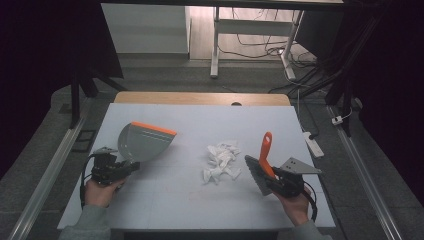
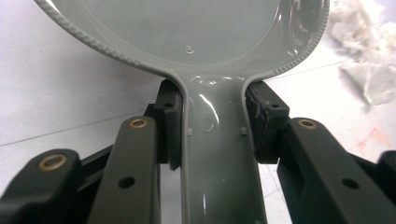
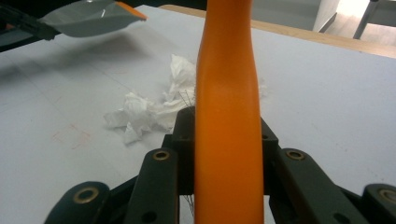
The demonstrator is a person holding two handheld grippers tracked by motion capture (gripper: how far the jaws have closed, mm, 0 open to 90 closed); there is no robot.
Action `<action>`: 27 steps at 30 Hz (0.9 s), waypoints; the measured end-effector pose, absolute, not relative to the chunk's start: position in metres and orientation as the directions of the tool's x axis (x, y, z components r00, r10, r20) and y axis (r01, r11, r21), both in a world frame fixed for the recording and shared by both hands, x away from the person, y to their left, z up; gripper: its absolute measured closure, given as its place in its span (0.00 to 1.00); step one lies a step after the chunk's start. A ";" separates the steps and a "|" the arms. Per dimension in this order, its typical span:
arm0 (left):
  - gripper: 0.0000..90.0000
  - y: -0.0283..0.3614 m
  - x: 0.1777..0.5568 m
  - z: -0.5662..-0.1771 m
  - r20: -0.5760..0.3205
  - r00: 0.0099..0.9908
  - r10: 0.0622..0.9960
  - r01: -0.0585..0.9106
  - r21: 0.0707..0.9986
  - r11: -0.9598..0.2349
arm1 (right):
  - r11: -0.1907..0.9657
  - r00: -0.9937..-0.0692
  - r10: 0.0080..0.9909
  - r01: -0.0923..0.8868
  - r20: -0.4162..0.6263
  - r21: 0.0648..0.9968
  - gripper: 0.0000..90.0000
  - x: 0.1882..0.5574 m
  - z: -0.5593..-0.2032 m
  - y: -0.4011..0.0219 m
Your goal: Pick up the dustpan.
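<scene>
A grey dustpan (image 1: 142, 142) with an orange front lip is held above the white table (image 1: 150, 200) at the left. My left gripper (image 1: 120, 169) is shut on its grey handle (image 2: 217, 154), one pad on each side. At the right, my right gripper (image 1: 280, 182) is shut on the orange handle (image 3: 227, 126) of a hand brush (image 1: 257, 172), whose grey bristle head points left and down. Crumpled white paper scraps (image 1: 221, 161) lie on the table between the two tools, just left of the brush head. The scraps (image 3: 149, 109) and the dustpan (image 3: 88, 21) also appear in the right gripper view.
The table's far wooden edge (image 1: 200, 98) runs behind the white surface. Beyond it stand desk legs (image 1: 216, 45) and floor cables (image 1: 310, 75). A white power strip (image 1: 314, 144) lies on the floor right of the table. Metal rails (image 1: 45, 175) flank both sides.
</scene>
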State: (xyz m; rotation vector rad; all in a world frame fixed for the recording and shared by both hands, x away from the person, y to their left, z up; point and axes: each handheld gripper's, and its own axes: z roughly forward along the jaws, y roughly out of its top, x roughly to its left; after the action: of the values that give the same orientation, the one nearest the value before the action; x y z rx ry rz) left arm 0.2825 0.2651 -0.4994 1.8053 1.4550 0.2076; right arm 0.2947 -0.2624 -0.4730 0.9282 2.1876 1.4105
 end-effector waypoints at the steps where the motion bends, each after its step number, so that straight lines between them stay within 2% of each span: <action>1: 0.68 0.266 0.282 -0.498 -0.338 0.333 0.880 0.749 0.662 -0.029 | 0.284 -0.714 0.699 0.323 0.035 0.903 0.78 0.295 -0.473 -0.261; 8: 0.68 0.268 0.277 -0.493 -0.326 0.362 0.873 0.718 0.695 -0.038 | 0.277 -0.713 0.700 0.325 0.041 0.904 0.78 0.300 -0.473 -0.263; 27: 0.68 0.253 0.263 -0.482 -0.253 0.486 0.837 0.656 0.738 -0.158 | 0.261 -0.708 0.705 0.311 0.040 0.914 0.78 0.306 -0.470 -0.267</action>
State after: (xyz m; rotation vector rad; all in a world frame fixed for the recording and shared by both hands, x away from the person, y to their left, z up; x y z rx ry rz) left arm 0.2631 0.2533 -0.4816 1.8888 1.2419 0.2706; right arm 0.3055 -0.2665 -0.4698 0.9255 2.1611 1.4333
